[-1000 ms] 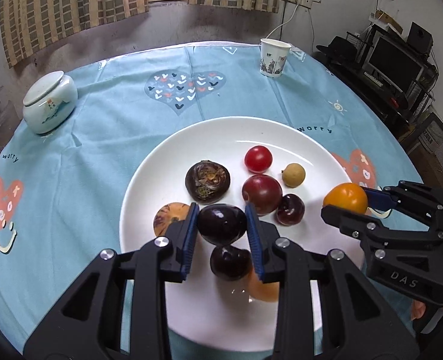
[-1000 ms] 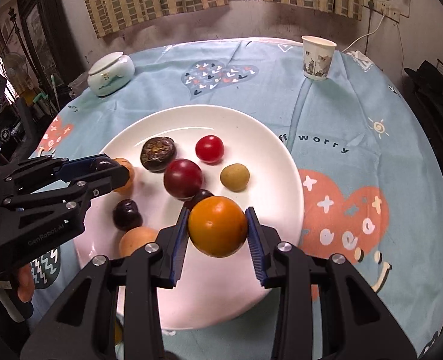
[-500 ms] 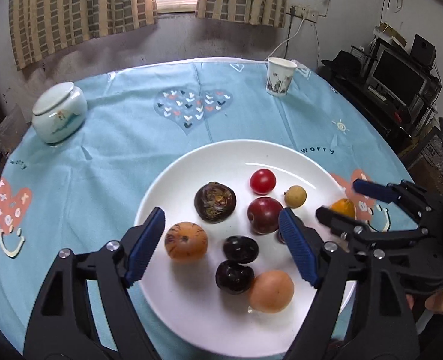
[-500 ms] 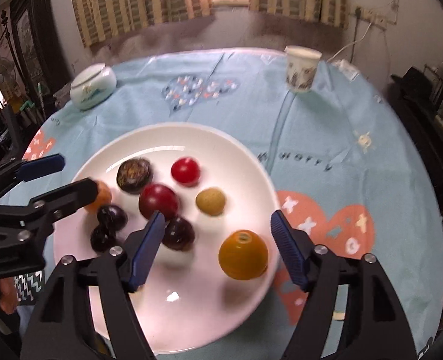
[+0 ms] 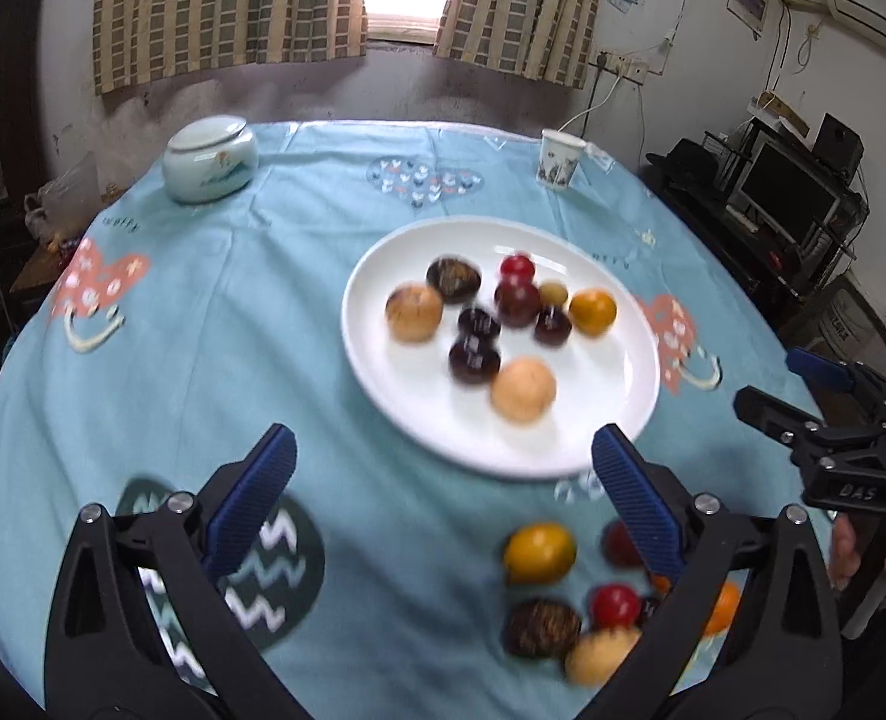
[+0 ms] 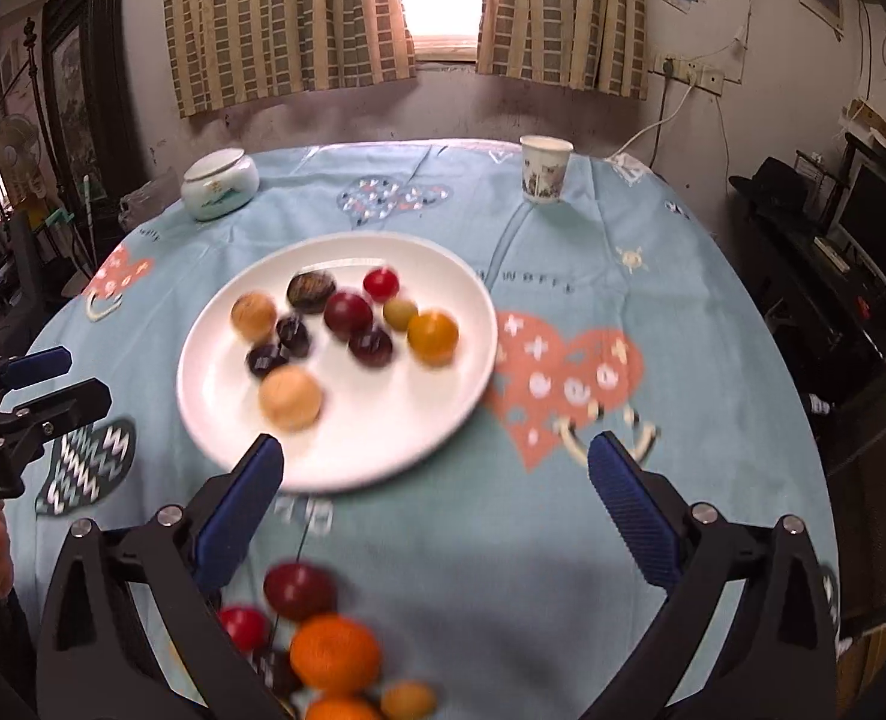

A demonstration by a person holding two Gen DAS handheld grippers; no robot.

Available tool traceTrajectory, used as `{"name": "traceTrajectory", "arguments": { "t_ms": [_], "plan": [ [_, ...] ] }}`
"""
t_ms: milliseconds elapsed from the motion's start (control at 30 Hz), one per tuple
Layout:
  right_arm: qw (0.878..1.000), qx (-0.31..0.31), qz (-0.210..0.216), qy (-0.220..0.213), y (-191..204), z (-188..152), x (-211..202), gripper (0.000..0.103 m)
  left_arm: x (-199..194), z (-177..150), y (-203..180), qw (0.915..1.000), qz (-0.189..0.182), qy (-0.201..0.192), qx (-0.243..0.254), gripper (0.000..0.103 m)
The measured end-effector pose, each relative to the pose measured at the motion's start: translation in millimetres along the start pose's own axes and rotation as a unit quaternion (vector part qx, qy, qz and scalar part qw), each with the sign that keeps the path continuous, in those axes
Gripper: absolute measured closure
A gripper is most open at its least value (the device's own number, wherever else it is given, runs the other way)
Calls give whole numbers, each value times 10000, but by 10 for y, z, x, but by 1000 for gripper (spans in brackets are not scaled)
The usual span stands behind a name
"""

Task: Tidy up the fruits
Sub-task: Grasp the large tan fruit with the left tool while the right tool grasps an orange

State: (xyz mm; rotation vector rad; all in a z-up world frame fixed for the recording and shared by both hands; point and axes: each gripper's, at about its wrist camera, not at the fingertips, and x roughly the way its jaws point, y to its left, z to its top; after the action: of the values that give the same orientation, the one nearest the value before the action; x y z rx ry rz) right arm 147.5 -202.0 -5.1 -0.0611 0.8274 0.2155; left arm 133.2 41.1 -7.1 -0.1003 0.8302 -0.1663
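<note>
We see the left gripper and right gripper with jaws just spread wide, nothing between them. The fruits sit on the white plate, mid-frame.

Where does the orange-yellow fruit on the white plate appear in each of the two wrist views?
Left wrist view: the orange-yellow fruit lies at the right end of the fruit cluster on the white plate.
Right wrist view: the same fruit, again rightmost on the plate.
Shared landmark: the paper cup at the far table edge.
</note>
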Motion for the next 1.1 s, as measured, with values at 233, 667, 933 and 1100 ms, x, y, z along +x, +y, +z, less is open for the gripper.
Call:
{"name": "traceTrajectory", "arguments": {
  "t_ms": [233, 667, 933, 1100],
  "plan": [
    [9977, 239, 319, 541, 46, -687, -150, 1, -106, -732, -23, 9996, 135, 218, 126, 2],
    [9920, 438, 734, 925, 56, -1078, -256, 8, -82, -948, -220, 9976, 5, 475, 505, 2],
    [9813, 597, 1248, 1339, 129, -1224, -83, 58, -99, -951, -202, 9976, -19, 509, 466, 2],
    [9822, 618, 1267, 1240, 111, -1214, -82, 63, -89, -982, -334, 9956, -147, 579, 720, 2]
  ]
}}
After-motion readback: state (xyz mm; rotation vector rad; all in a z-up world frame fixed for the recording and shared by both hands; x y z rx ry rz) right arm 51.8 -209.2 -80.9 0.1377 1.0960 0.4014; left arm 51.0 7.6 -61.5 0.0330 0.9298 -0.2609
